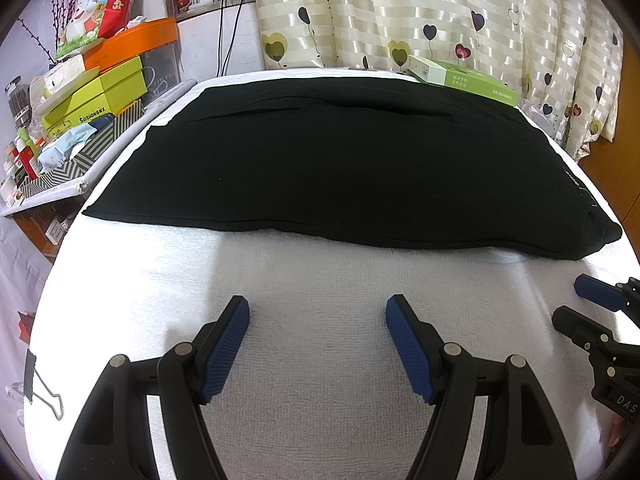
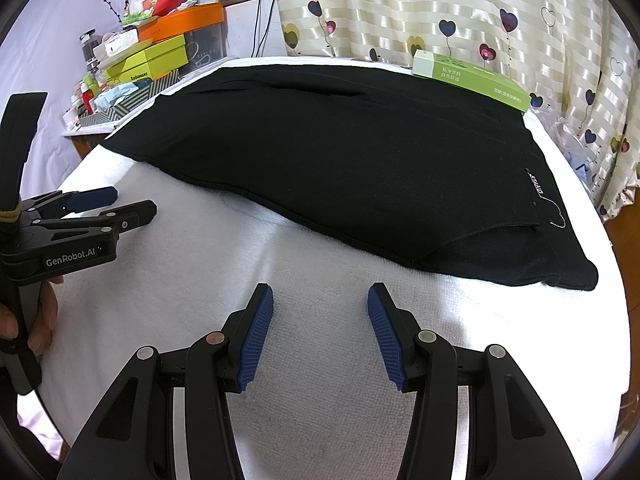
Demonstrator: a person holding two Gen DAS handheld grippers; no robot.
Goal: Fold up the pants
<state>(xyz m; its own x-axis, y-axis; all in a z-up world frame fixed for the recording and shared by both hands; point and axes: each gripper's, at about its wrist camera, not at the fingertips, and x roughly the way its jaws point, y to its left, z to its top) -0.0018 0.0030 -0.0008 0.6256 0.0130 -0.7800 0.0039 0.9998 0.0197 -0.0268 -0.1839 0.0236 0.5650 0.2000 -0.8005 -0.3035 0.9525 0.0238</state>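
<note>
Your left gripper (image 1: 318,316) is spread wide with nothing between its blue pads (image 1: 224,350); it hovers over the bare white towel (image 1: 320,400), short of the near edge of the pants (image 1: 340,168). Your right gripper (image 2: 320,304) is likewise spread and empty, above the same towel and also short of the cloth. Each gripper shows in the other's camera: the right one at the right edge of the left wrist view, the left one at the left edge of the right wrist view, where your hand (image 2: 38,320) wraps its black handle. The two sit side by side, apart from each other, both pointing toward the pants.

The pants are black and lie flat as one broad, roughly rectangular layer across the far half of the towel, the long edge running left to right. The near edge shows a stitched seam. At the right end, a small label (image 2: 535,184) with white lettering sits on the fabric, with a loose white thread just beyond it; a pocket opening runs just below the label.

A green box (image 2: 472,80) rests at the far right corner, touching or overlapping the far edge of the pants. A cream curtain with heart prints (image 1: 420,12) hangs behind. To the far left a side table holds stacked boxes (image 1: 100,92), yellow-green and orange. A binder clip (image 1: 42,390) grips the towel's left edge.
</note>
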